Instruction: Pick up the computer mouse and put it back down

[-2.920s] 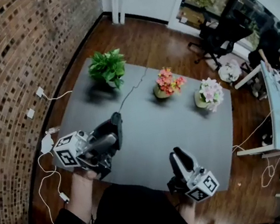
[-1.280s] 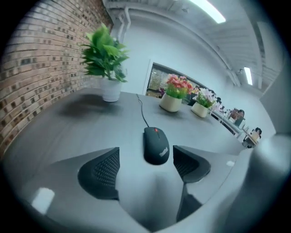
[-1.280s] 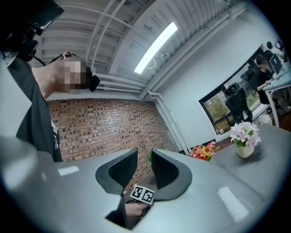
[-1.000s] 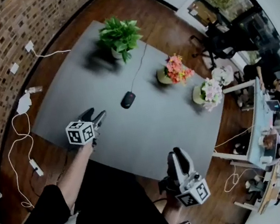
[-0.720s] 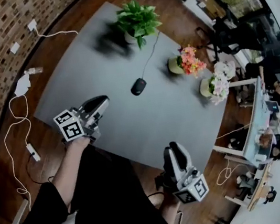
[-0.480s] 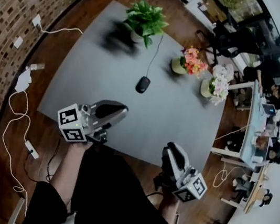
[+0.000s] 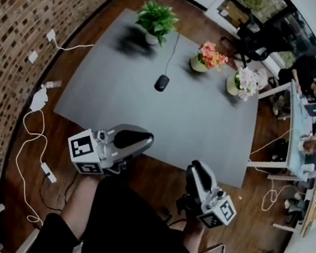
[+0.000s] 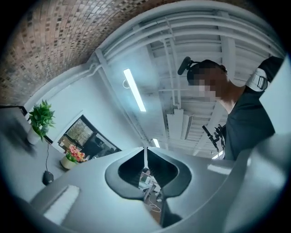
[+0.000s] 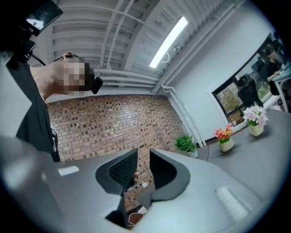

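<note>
The black computer mouse (image 7: 161, 82) lies on the grey table (image 7: 109, 83), its cable running back toward the green plant. It also shows small at the lower left of the left gripper view, as the mouse (image 8: 47, 177). My left gripper (image 7: 145, 138) is raised in front of the table's near edge, well short of the mouse, with its jaws shut on nothing (image 8: 145, 152). My right gripper (image 7: 198, 173) hangs low over the wood floor by the table's near corner. Its jaws (image 9: 143, 169) stand a narrow gap apart and hold nothing.
Along the table's far side stand a green plant (image 7: 156, 18), a pot of orange flowers (image 7: 209, 55) and a pot of white flowers (image 7: 245, 81). White cables and chargers (image 7: 36, 107) lie on the floor by the brick wall. Office desks (image 7: 302, 128) stand at the right.
My left gripper has lifted up and back from the table, and its jaws have come together empty. The right gripper has shifted a little. The mouse stays on the table.
</note>
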